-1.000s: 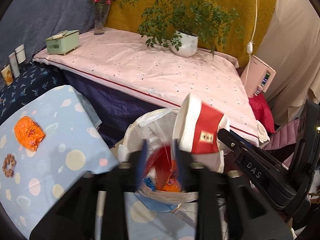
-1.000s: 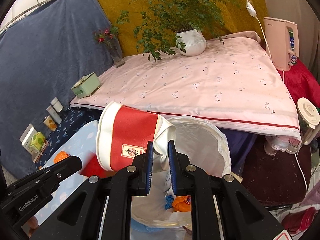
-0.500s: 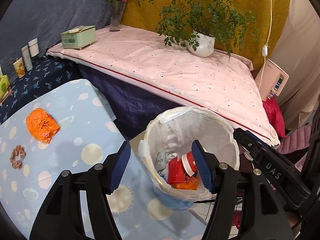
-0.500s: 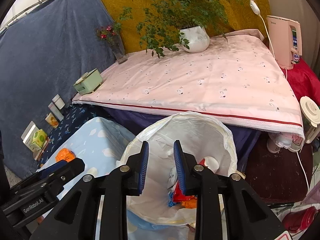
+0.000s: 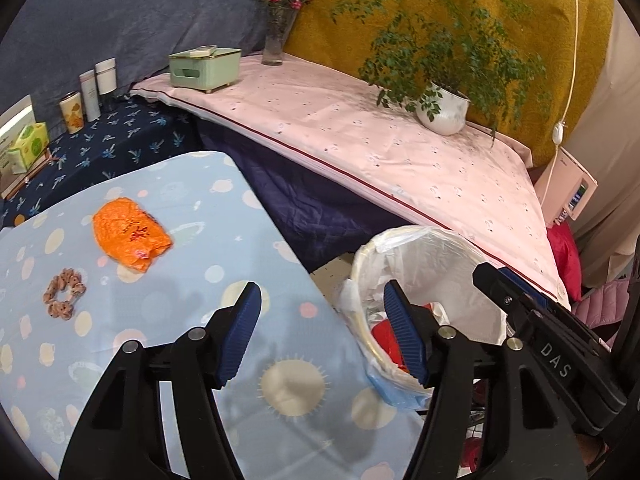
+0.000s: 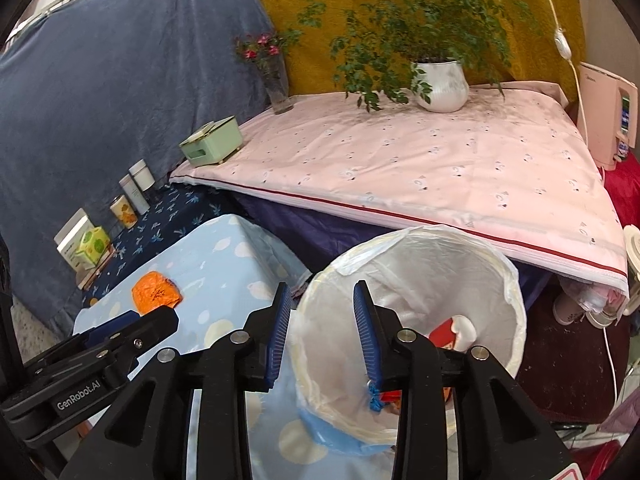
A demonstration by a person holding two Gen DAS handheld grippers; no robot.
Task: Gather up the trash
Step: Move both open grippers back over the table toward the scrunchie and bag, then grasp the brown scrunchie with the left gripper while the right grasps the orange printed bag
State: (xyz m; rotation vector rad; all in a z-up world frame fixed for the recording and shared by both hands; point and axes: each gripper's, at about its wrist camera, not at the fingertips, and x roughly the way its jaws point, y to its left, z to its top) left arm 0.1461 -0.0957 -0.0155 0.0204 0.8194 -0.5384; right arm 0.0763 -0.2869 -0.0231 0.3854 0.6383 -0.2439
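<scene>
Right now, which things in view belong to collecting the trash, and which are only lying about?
Belong to the job:
- bin with white liner
- red cup inside it
- orange wrapper on the blue table
- left gripper and right gripper, both empty

Just lying about:
- hair scrunchie
- potted plant
- flower vase
- green box

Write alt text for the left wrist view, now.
The open, empty left gripper hovers over a light blue spotted tablecloth beside a white-lined trash bin holding red trash. An orange crumpled bag and a brown scrunchie lie on the cloth; the right gripper enters at right.
</scene>
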